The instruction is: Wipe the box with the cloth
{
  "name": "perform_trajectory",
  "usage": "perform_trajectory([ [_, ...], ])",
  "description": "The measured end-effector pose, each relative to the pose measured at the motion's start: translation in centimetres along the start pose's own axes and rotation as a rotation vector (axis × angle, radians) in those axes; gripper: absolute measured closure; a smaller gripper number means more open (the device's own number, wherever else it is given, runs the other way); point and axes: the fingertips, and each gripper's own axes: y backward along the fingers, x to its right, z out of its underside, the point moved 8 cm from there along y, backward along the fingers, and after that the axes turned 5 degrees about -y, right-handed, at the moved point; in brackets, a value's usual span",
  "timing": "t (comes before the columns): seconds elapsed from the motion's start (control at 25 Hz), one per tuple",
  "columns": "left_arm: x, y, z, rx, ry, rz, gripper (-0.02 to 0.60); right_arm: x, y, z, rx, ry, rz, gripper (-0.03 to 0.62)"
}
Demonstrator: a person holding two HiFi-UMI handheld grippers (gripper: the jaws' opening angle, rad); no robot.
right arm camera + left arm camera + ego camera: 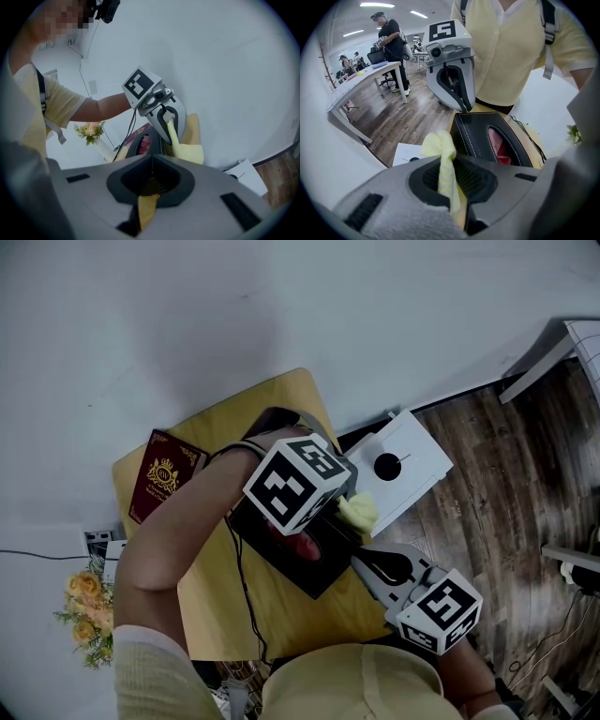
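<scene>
Yellow cloth [440, 150] is pinched in the left hand-held gripper [452, 187], just beside the black box [480, 136] on the tabletop [234, 418] — the right hand-held gripper [462, 107], jaws closed and empty, sits at the box's edge.

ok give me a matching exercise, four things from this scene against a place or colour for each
Things:
1 cloth
2 box
3 booklet
4 flowers

Matches:
A black, on the yellow tabletop
B dark red with a gold crest
C pinched in the left gripper
D past the tabletop's left edge

Pairs: 1-C, 2-A, 3-B, 4-D
</scene>
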Motion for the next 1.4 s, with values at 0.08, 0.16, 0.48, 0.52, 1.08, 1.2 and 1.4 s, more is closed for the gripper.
perform_trajectory([
  [0.08,0.2,0.0,0.3,-0.026,-0.007,0.017,0.546,0.0,-0.3,-0.2,-0.002,0.002,-0.002,0.563],
  [0.16,0.4,0.1,0.9,-0.056,-0.006,0.030,0.546,-0.1,-0.5,-0.4,-0.002,0.002,-0.005,0.563],
  [0.48,1.3,1.5,2.5,-0.105,0.016,0.051,0.546,-0.1,-1.1,-0.5,-0.005,-0.012,-0.010,0.563],
  [0.52,1.5,1.7,2.8,-0.115,0.025,0.051,0.546,-0.1,-1.2,-0.6,-0.004,-0.012,-0.011,0.563],
  [1.08,3.4,4.6,6.5,-0.201,0.134,-0.015,0.546,-0.2,-1.9,-0.8,-0.020,-0.008,-0.022,0.563],
  [1.2,3.8,5.5,7.4,-0.208,0.168,-0.060,0.546,-0.2,-2.0,-0.9,-0.022,-0.006,-0.021,0.563],
  [1.4,4.4,7.2,8.5,-0.193,0.240,-0.145,0.546,-0.5,-2.2,-1.0,-0.027,0.003,-0.030,0.562],
])
